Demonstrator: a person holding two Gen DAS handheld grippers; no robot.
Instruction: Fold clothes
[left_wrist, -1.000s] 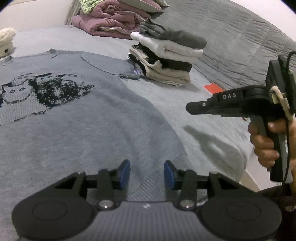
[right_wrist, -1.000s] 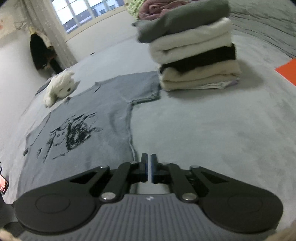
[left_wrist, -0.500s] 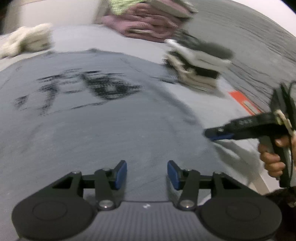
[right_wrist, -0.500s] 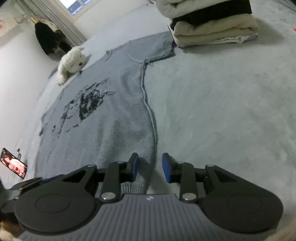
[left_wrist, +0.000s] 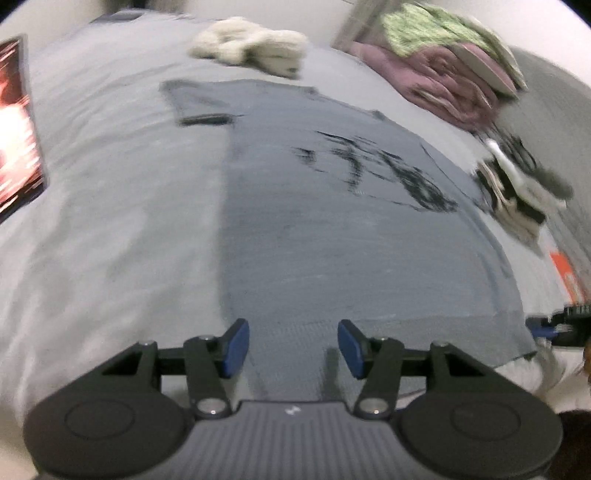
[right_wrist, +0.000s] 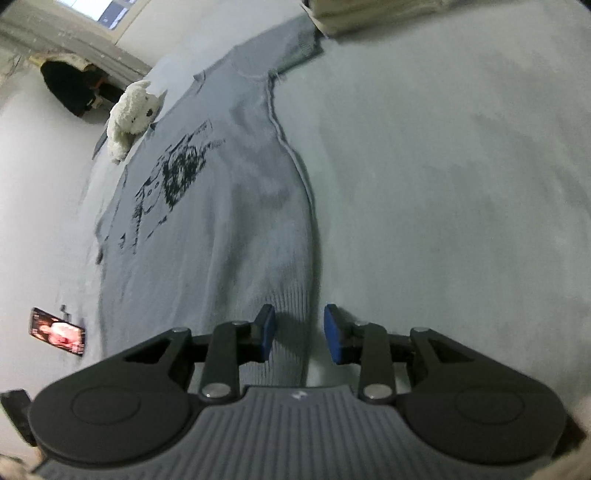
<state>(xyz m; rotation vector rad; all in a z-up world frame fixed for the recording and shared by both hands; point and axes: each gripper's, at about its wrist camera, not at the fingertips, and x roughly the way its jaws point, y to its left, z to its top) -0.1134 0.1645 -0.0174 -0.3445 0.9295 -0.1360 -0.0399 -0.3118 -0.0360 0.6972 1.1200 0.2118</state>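
- A grey knitted sweater with a black printed graphic (right_wrist: 221, 221) lies spread flat on the pale grey bed (right_wrist: 443, 184), ribbed hem nearest both cameras.
- The left gripper (left_wrist: 293, 347) hangs over the hem near the sweater's left edge – its jaws are opening, nothing pinched between the blue pads.
- The right gripper (right_wrist: 298, 332) stands parted astride the hem's right corner (pads not pressing the knit).
- A white plush toy (right_wrist: 131, 114) sits at 11 o'clock by the collar; a lit phone (right_wrist: 57, 330) lies at 9 o'clock.
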